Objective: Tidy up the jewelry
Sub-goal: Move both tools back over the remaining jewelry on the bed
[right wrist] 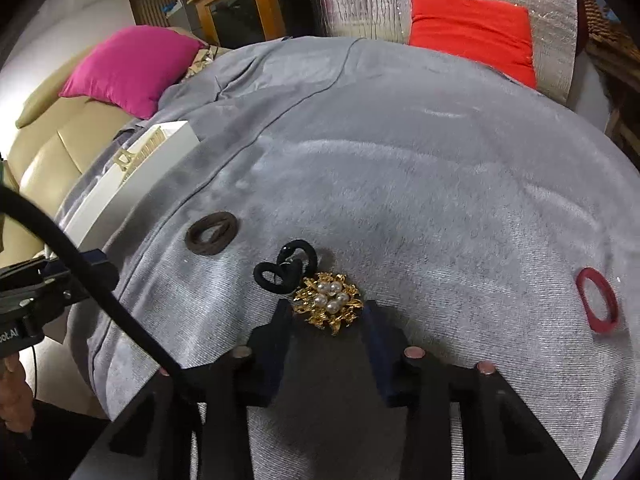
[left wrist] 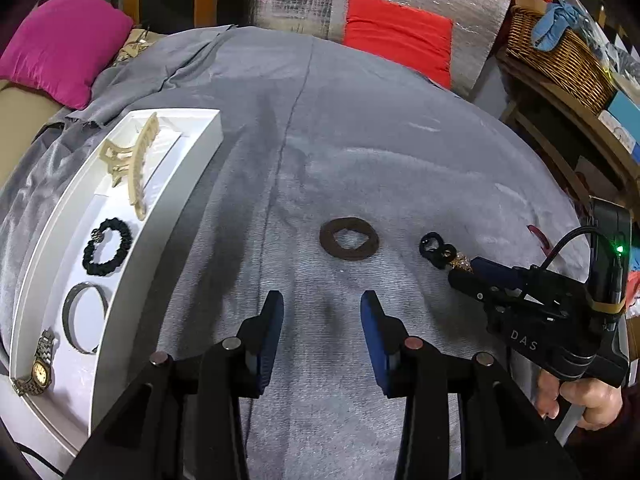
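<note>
A grey blanket [left wrist: 360, 160] covers the bed in front of me, and it carries everything. Along its left edge lies a long white tray [left wrist: 176, 184], already holding a beige hair claw [left wrist: 132, 160], a black scrunchie [left wrist: 107, 247], a silver bangle [left wrist: 86, 318] and a wristwatch [left wrist: 38, 368].

Loose near the middle of the blanket is a brown hair tie [left wrist: 349, 239]. Just right of it lies a black hair tie [right wrist: 286, 266] with a gold brooch set with pearls [right wrist: 329, 303] attached. A red ring [right wrist: 597, 300] lies well apart, toward the right edge.

My left gripper [left wrist: 322, 332] hangs above bare blanket with its jaws spread and nothing between them.

My right gripper [right wrist: 327, 326] points down at the brooch, one pad either side of it. The jaws are part open; I cannot tell whether the pads touch it yet.

My judgement of the risks: the brooch is spiky and uneven, so the pads could slip off a gold leaf and flick it away. The black tie may drag behind and snag the plush blanket, or catch the tray wall when I carry it over.
</note>
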